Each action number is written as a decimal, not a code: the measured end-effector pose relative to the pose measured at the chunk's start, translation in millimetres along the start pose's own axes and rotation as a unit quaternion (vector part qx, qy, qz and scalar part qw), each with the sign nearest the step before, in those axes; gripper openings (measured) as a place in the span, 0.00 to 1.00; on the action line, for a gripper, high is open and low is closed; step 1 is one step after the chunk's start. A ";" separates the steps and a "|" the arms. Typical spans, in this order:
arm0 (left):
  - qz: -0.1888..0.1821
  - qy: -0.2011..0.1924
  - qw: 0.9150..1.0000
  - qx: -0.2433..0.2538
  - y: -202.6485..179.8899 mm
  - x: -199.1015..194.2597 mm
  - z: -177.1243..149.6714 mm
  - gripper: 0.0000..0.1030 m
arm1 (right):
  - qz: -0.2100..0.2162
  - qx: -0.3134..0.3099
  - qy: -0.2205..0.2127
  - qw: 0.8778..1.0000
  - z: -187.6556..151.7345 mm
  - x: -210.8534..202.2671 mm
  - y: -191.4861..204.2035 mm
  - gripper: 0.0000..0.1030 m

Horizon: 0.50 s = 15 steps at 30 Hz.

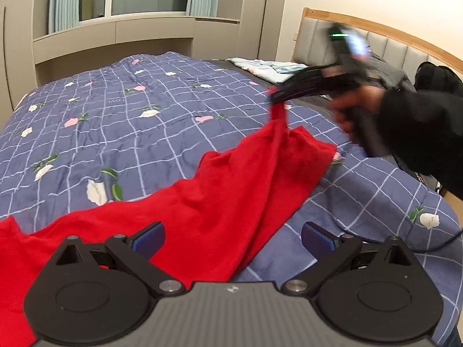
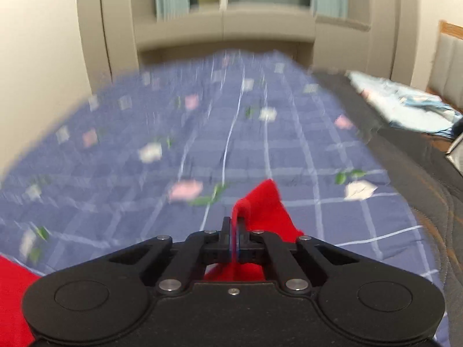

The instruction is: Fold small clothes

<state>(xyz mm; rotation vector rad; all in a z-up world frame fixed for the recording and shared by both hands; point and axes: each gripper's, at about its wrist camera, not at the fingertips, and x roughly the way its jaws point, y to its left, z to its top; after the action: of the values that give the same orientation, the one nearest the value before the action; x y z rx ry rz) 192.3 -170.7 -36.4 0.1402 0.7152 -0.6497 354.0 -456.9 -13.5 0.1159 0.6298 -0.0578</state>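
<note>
A red garment [image 1: 220,202] lies stretched across a blue checked quilt [image 1: 121,127] on a bed. My left gripper [image 1: 233,238] hovers over the garment's near part, open wide, its blue pads apart with nothing pinched between them. My right gripper [image 1: 275,94], held by a hand in a black sleeve, is shut on a corner of the red garment and lifts it off the quilt. In the right wrist view the right gripper [image 2: 235,225] has its jaws together with the red garment [image 2: 264,205] bunched between and in front of them.
A light blue folded cloth [image 1: 269,68] lies near the grey padded headboard [image 1: 361,46]. A dark bag [image 1: 437,78] sits at the right edge of the bed. Beige cabinets and a window stand beyond the foot of the quilt.
</note>
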 end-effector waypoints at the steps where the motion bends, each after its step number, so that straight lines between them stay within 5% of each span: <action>1: 0.004 0.002 1.000 -0.005 2.5 -0.3 -1.3 0.99 | -0.002 0.020 -0.019 1.000 -4.4 -14.1 -10.7 0.00; 4: 0.016 0.009 1.000 -0.024 12.0 -1.3 -3.8 0.99 | -0.012 0.081 -0.031 0.996 -30.0 -36.6 -46.6 0.01; 10: 0.060 0.028 0.996 -0.058 31.3 -8.6 -10.8 0.99 | -0.018 0.137 0.024 0.990 -92.9 -33.6 -82.2 0.04; 15: 0.089 0.041 0.991 -0.093 49.0 -14.1 -17.0 0.99 | -0.009 0.167 0.021 0.986 -106.6 -38.6 -91.1 0.27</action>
<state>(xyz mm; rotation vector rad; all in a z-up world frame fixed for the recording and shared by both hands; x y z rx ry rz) 203.9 -118.9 -44.8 0.0572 0.8290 -0.4063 252.5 -533.2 -84.4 0.4359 0.6597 -0.1780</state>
